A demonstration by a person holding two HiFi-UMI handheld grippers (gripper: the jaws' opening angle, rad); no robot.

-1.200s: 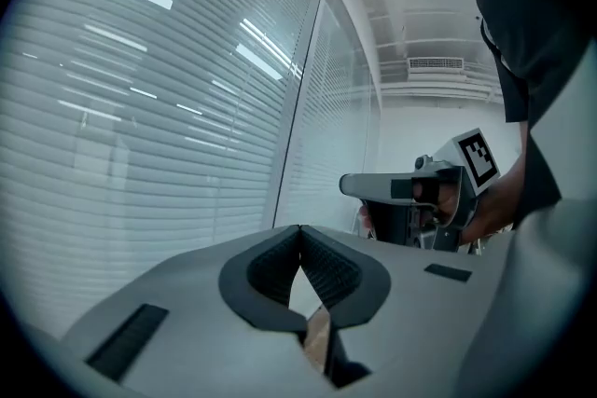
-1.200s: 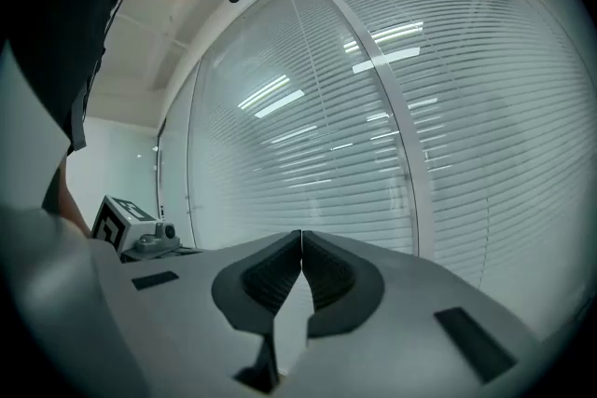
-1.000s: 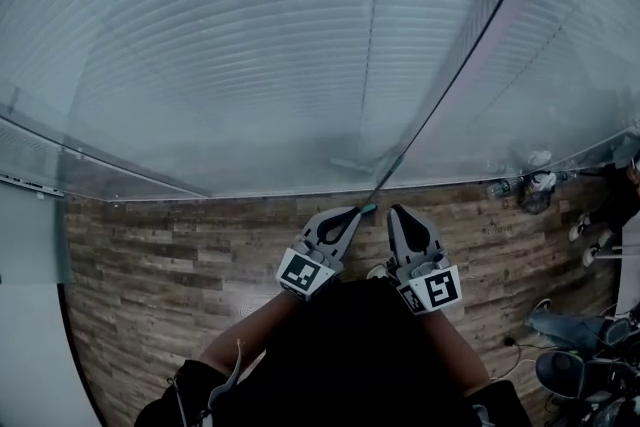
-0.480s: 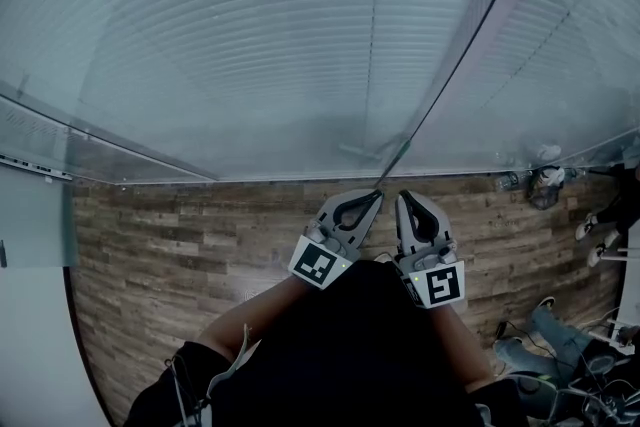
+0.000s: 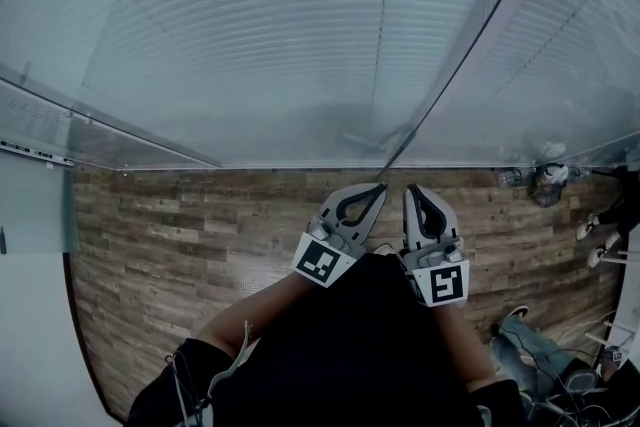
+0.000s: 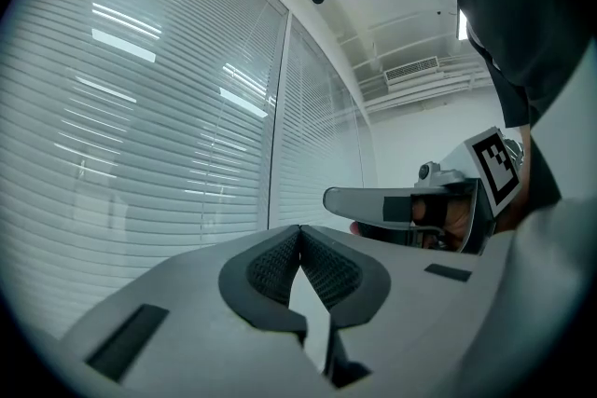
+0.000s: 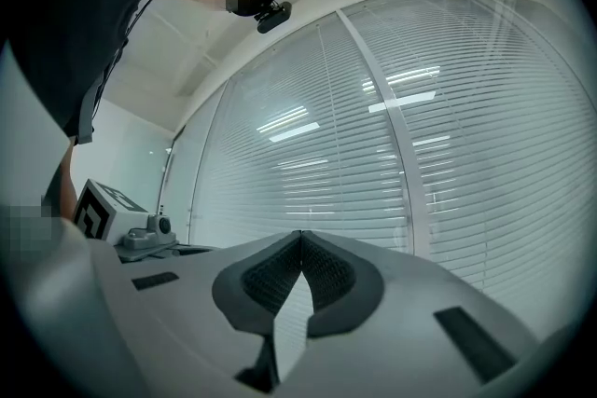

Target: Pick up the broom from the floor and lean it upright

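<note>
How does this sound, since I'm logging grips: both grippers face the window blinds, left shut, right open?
No: the right gripper is shut too, as the right gripper view shows. Both face the window blinds, and the left gripper is shut.

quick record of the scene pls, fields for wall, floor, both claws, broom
wall: glass with slatted blinds
floor: wood planks
left claw: shut, nothing in it
right claw: shut, nothing in it
broom: thin dark handle up against the wall, just past the left claw; head not clear
</note>
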